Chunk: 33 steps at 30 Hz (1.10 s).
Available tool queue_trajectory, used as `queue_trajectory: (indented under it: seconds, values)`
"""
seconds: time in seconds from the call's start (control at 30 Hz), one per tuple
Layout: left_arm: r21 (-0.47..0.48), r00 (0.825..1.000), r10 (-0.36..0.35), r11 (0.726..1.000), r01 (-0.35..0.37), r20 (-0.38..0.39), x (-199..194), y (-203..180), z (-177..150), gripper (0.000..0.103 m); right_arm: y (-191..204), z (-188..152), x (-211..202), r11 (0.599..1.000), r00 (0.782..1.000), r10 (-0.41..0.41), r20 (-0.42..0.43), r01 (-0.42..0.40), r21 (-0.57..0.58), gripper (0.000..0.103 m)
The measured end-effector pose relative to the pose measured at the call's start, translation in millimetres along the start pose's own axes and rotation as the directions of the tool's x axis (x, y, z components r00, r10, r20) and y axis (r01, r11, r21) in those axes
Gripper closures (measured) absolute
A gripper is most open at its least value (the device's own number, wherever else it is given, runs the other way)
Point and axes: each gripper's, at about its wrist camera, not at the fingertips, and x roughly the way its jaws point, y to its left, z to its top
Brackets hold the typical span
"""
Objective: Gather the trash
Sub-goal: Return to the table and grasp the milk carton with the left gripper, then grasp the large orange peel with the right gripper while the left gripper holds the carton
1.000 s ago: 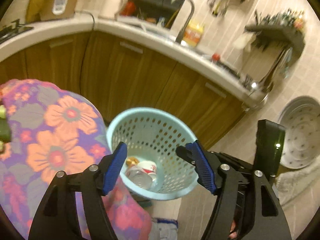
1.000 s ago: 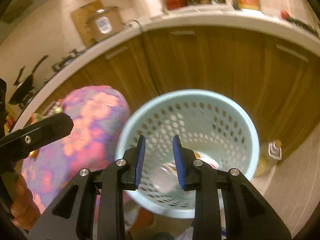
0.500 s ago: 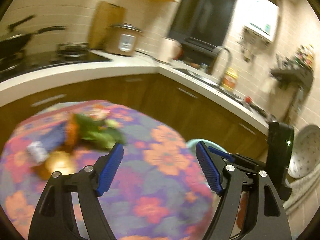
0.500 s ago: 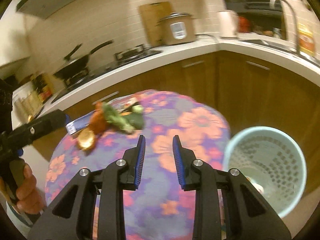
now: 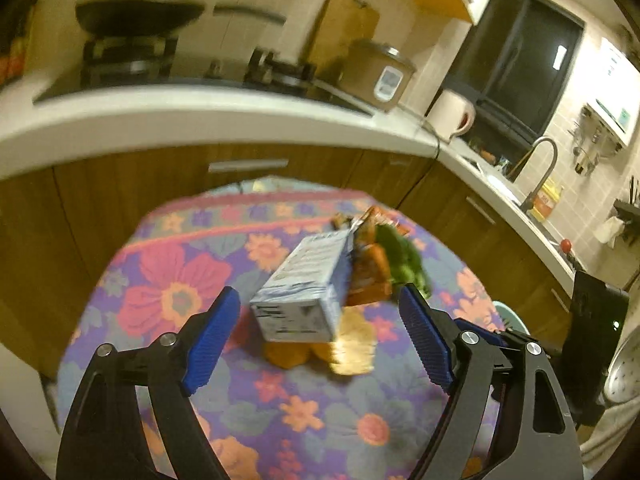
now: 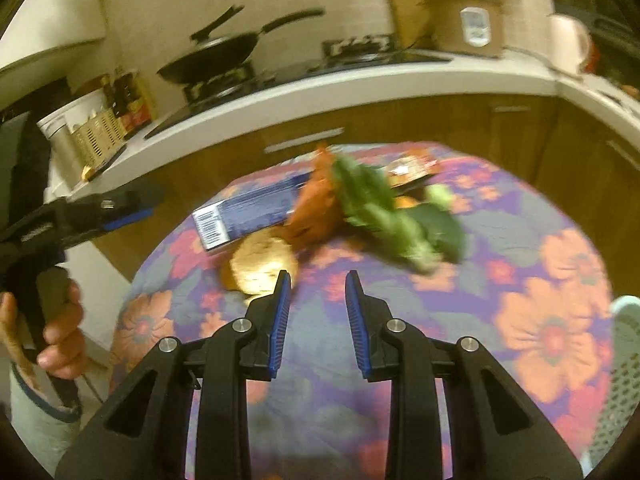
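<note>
A pile of trash lies on a round table with a flowered cloth [image 5: 168, 296] [image 6: 552, 320]. It holds a blue and white carton [image 5: 304, 288] [image 6: 248, 212], an orange wrapper [image 5: 370, 272] [image 6: 316, 204], green leafy scraps [image 5: 404, 260] [image 6: 384, 212] and a round yellowish piece [image 5: 352, 344] [image 6: 260, 264]. My left gripper [image 5: 320, 336] is open wide, its blue pads on either side of the carton's near end, not touching. My right gripper [image 6: 316, 300] is open with a narrow gap and empty, just short of the yellowish piece. The pale blue basket [image 6: 624, 364] shows at the right edge.
A curved white counter over wooden cabinets [image 5: 248, 168] runs behind the table. On it are a stove with a black pan [image 6: 216, 56], a rice cooker [image 5: 380, 76], a kettle [image 5: 456, 116] and a sink tap [image 5: 540, 168]. The left gripper and hand show in the right wrist view [image 6: 52, 224].
Both grippers have swung from over the basket to the table, then closer to the trash pile. The left gripper now straddles the carton. Both stayed open and empty.
</note>
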Motion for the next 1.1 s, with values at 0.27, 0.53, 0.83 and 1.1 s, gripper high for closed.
queue_trajectory:
  seconds: [0.27, 0.53, 0.83, 1.1]
  values:
    - [-0.108, 0.989, -0.080, 0.992, 0.067, -0.122, 48.9, 31.3, -3.4, 0.023, 20.8, 5.6, 52.6, 1.000, 0.997, 0.023, -0.077, -0.024, -0.015, 0.078]
    - [-0.141, 0.979, -0.122, 0.985, 0.099, -0.160, 70.7, 35.3, -8.3, 0.036, 16.9, 2.0, 76.7, 1.000, 0.991, 0.012, -0.130, -0.010, 0.014, 0.078]
    - [-0.124, 0.988, -0.107, 0.988, 0.093, -0.108, 60.5, 25.1, -11.3, 0.046, 0.9, 2.8, 68.6, 0.996, 0.993, 0.032, -0.111, -0.022, 0.090, 0.065]
    - [-0.144, 0.991, -0.121, 0.983, 0.110, -0.064, 44.1, 30.2, -11.0, 0.047, -3.9, 3.7, 60.7, 0.996, 0.997, -0.010, -0.075, 0.017, 0.092, 0.046]
